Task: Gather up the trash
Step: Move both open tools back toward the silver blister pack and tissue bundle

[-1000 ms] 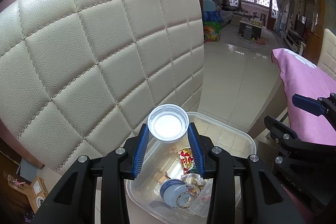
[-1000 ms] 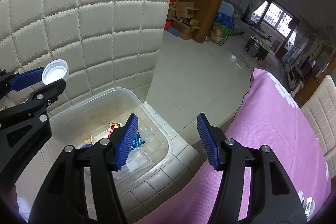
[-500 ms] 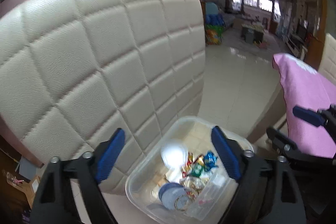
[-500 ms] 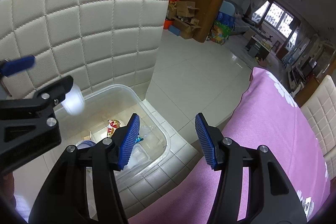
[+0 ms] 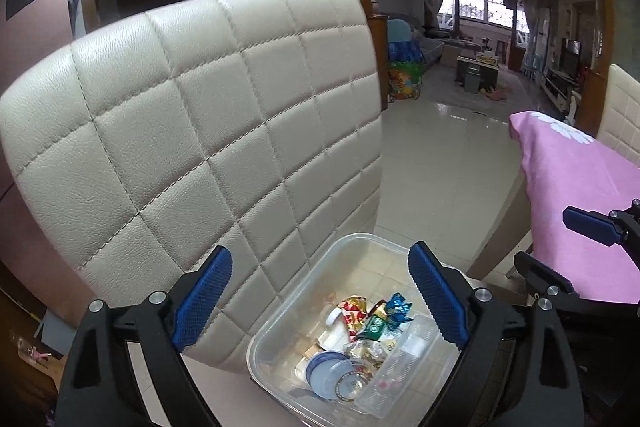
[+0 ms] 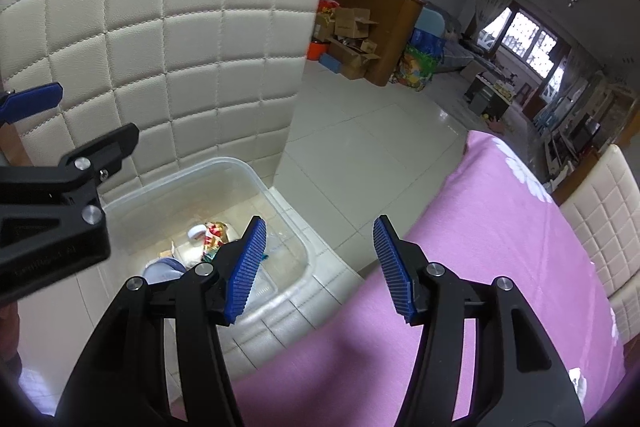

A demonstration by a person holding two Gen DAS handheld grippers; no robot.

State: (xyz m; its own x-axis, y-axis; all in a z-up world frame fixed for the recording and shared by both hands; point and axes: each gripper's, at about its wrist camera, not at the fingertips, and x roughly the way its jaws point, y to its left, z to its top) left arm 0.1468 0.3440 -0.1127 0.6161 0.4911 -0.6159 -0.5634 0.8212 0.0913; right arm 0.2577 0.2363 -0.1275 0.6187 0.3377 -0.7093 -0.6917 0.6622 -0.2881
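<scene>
My left gripper (image 5: 320, 297) hangs over the clear plastic bin (image 5: 276, 323) on the chair seat, its jaws having just been opening, now wide and empty, releasing there so trash lands inside. The white cap (image 5: 334, 315) lies among candy wrappers (image 5: 394, 311) in the bin; my right gripper (image 6: 320, 267) waits half-spread, empty, nearer the pink tablecloth (image 6: 500, 247).

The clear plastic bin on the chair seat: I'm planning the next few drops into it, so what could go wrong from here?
1. The clear bin sits near the front of the chair seat; a bump from either gripper might push it toward the edge.
2. The left gripper, whose jaws have just been opening with nothing between them, hangs close above the wrappers; dipping lower could snag them.
3. The open right gripper hovers near the bin's corner and could clip it.
</scene>
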